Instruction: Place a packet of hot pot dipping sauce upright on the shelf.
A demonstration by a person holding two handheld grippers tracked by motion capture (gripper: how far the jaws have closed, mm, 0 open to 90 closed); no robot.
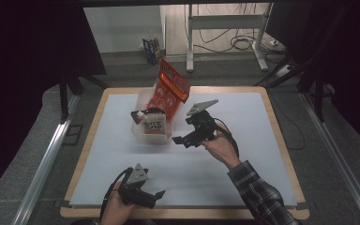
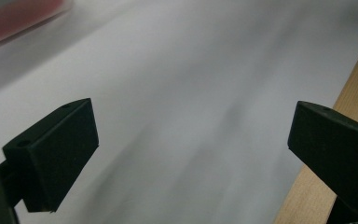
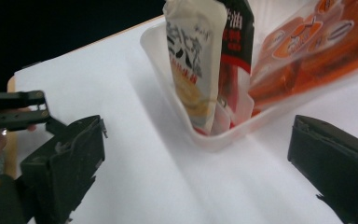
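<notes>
- Right gripper [image 1: 180, 139]: jaws spread wide, nothing between them, just beside the clear plastic container [image 1: 138, 132] on the white table mat [image 1: 243, 154].
- Ahead of its jaws, inside that container: white sauce pouch [image 3: 191, 56] upright, black-and-red packet [image 3: 235, 42] touching it behind, orange snack bag [image 3: 307, 56] leaning out over the far rim.
- Left gripper [image 1: 157, 197]: jaws also wide apart and empty, low over the mat, wooden table edge [image 2: 349, 107] beside one jaw, well apart from the container.
</notes>
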